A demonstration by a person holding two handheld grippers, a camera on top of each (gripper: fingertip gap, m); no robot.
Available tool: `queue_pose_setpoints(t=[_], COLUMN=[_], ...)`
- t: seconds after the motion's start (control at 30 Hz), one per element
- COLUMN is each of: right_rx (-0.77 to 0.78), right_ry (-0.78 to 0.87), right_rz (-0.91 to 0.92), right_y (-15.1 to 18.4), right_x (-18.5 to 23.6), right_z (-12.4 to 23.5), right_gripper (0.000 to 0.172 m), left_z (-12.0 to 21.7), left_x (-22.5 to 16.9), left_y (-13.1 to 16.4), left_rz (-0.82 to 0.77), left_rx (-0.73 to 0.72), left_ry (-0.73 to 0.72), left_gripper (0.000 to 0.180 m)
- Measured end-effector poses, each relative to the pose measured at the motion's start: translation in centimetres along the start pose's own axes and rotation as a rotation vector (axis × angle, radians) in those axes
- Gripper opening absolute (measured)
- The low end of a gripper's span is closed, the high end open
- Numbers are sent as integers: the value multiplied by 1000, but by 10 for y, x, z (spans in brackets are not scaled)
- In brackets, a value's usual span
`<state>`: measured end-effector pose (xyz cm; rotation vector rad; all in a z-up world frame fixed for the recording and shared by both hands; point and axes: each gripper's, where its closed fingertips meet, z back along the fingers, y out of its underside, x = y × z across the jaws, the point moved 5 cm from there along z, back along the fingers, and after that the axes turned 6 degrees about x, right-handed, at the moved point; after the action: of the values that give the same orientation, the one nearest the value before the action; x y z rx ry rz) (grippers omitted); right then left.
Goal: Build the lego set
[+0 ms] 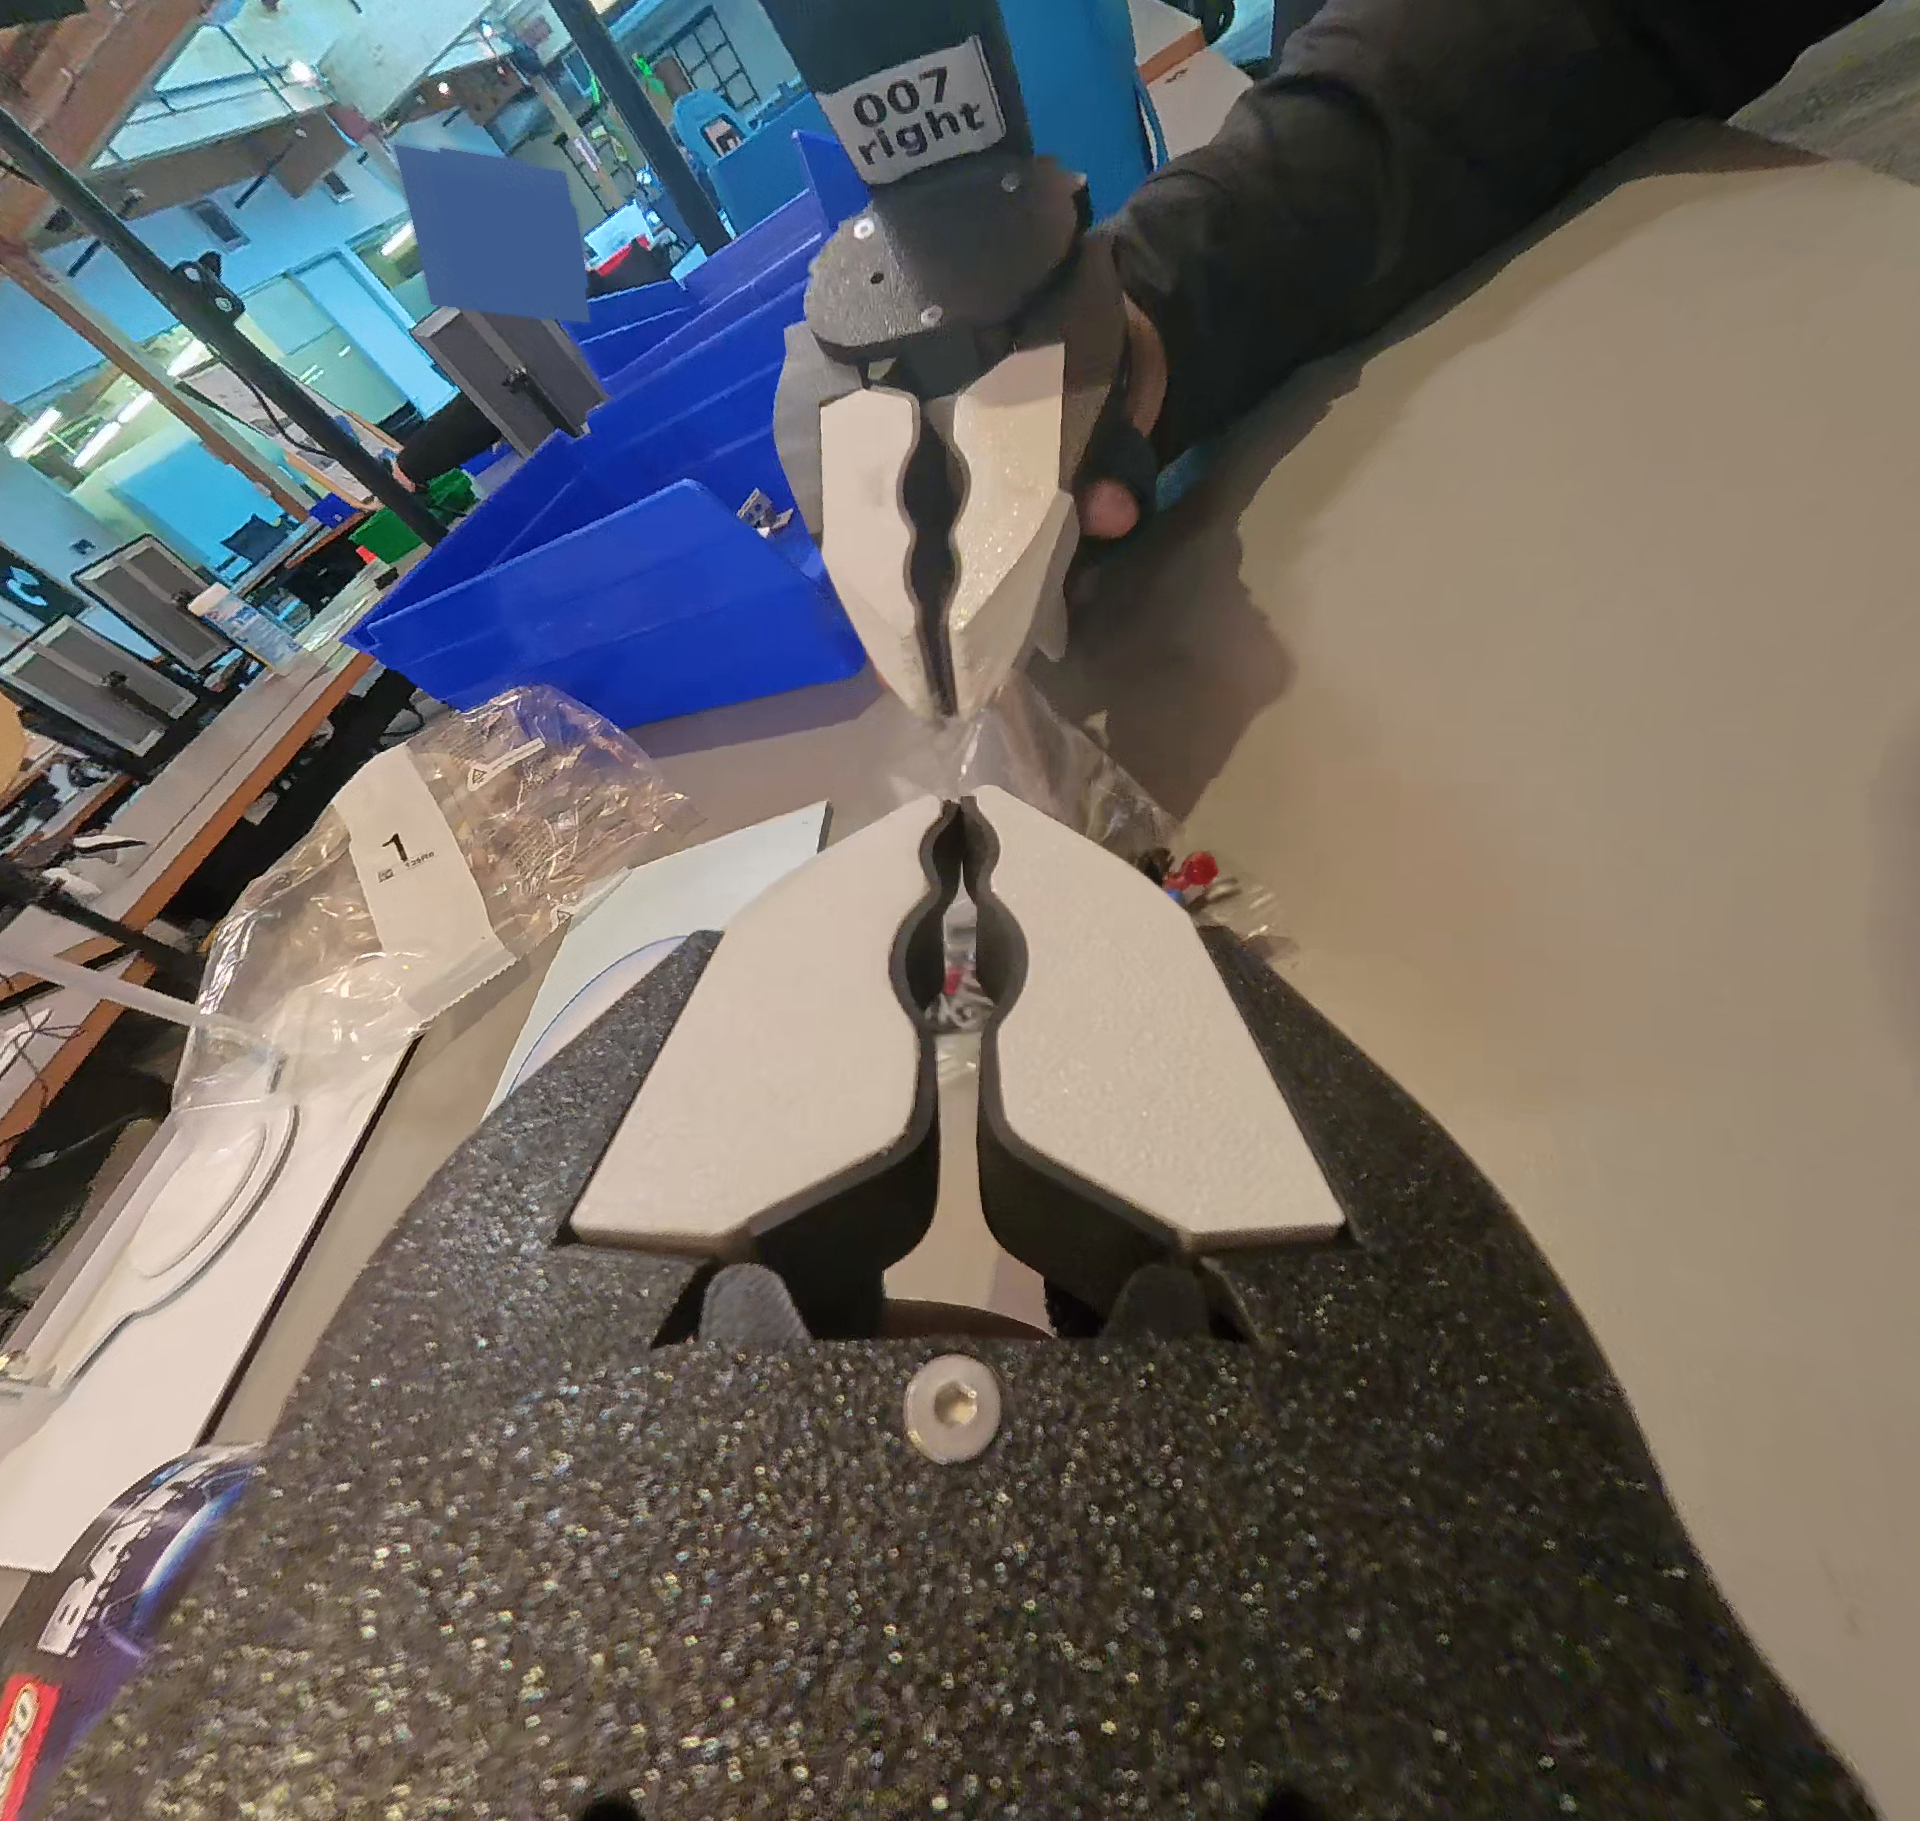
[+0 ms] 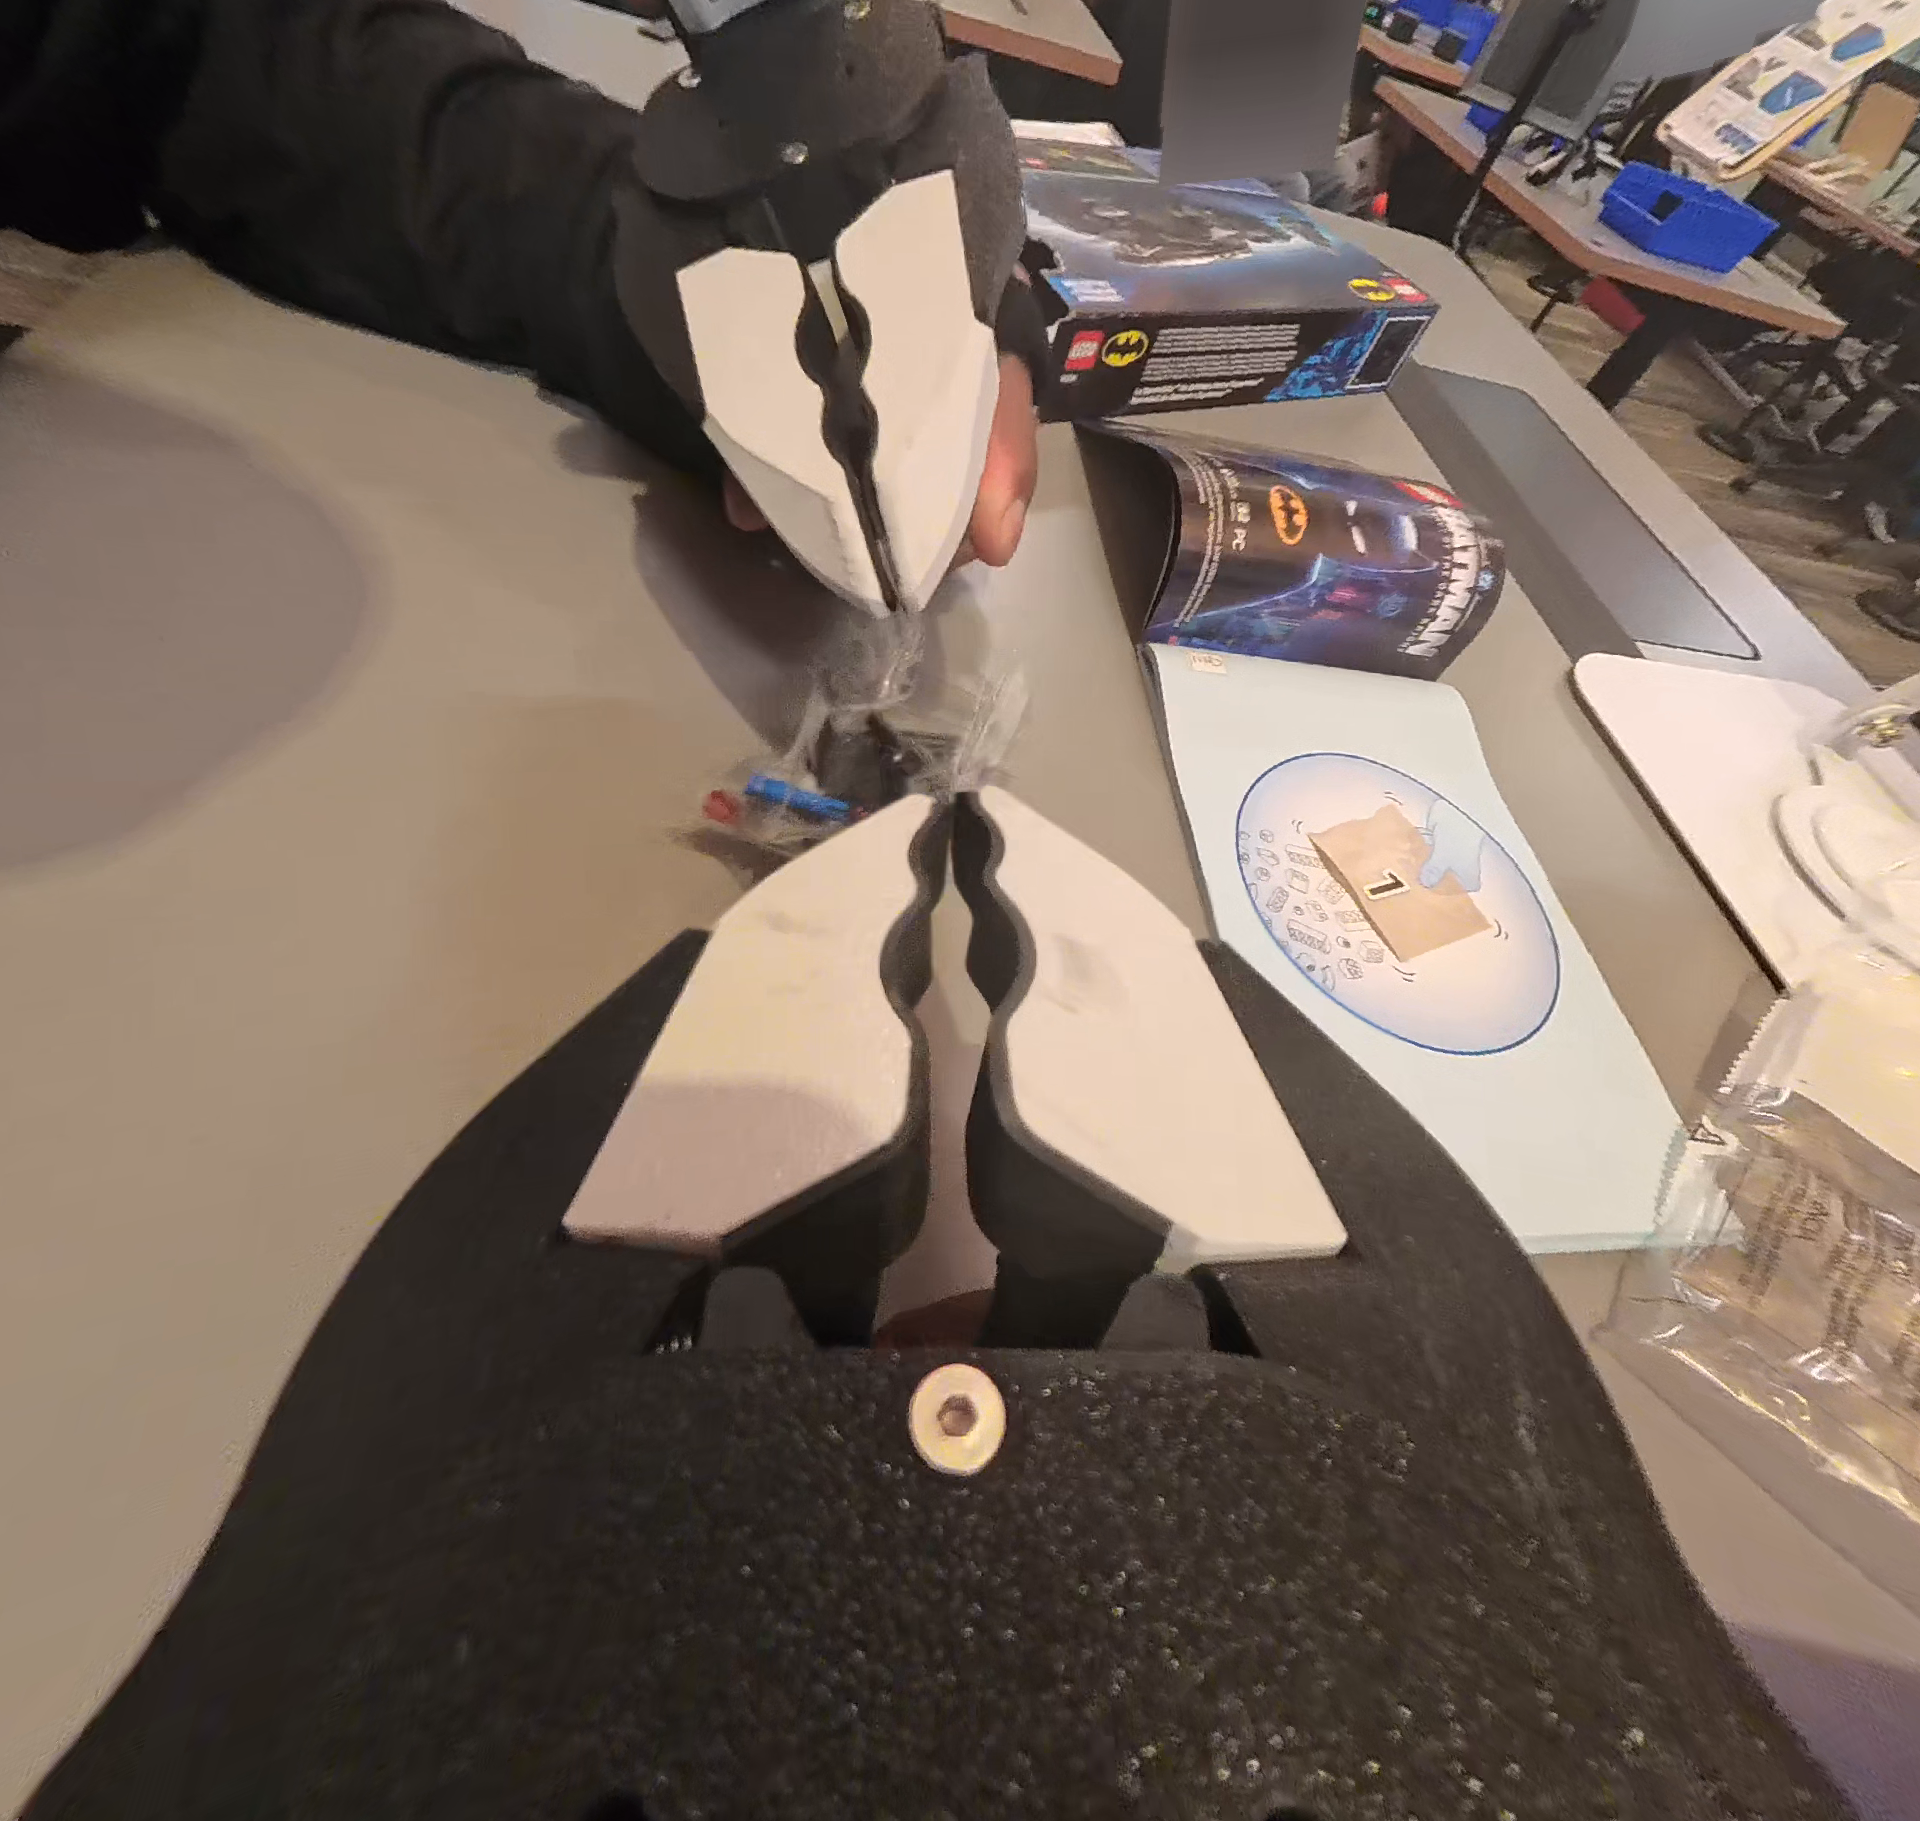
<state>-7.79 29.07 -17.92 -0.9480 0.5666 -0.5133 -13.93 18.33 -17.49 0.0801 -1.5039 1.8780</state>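
Over the grey counter [image 2: 312,940], left tool [image 1: 958,807] & right tool [image 2: 951,803] each pinch the same small clear bag [image 2: 914,701] w/ red & blue bits, tips facing; open booklet [image 2: 1392,898] just beside.

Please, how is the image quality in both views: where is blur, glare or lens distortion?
Left wrist view: strong wide-angle bending at the edges; the small clear bag between the tongs glares and smears. Right wrist view: that bag is motion-blurred, while the open booklet is sharp; soft shadows lie on the grey table.
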Motion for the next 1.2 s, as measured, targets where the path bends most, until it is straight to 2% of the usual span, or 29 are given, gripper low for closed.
queue_pose_setpoints(t=[0.13,0.53,0.63,0.8,1.2], right_rx=[0,-7,-47,-134,56], right_ry=[-22,-16,-11,-75,-80], right_rz=[-25,-62,-32,-11,-17], right_y=[4,5,0,-13,-8], right_x=[-5,-11,-7,7,17], right_z=[5,8,8,10,-18], right_gripper=[0,2,11,15,28], left_z=[-1,2,0,-2,-3], left_x=[2,8,6,5,5], left_y=[9,11,11,11,9], left_rz=[-22,-5,-20,-38,-26], left_rx=[80,67,80,87,72], left_ry=[-17,-36,-39,-44,-41], left_gripper=[0,0,0,0,0])
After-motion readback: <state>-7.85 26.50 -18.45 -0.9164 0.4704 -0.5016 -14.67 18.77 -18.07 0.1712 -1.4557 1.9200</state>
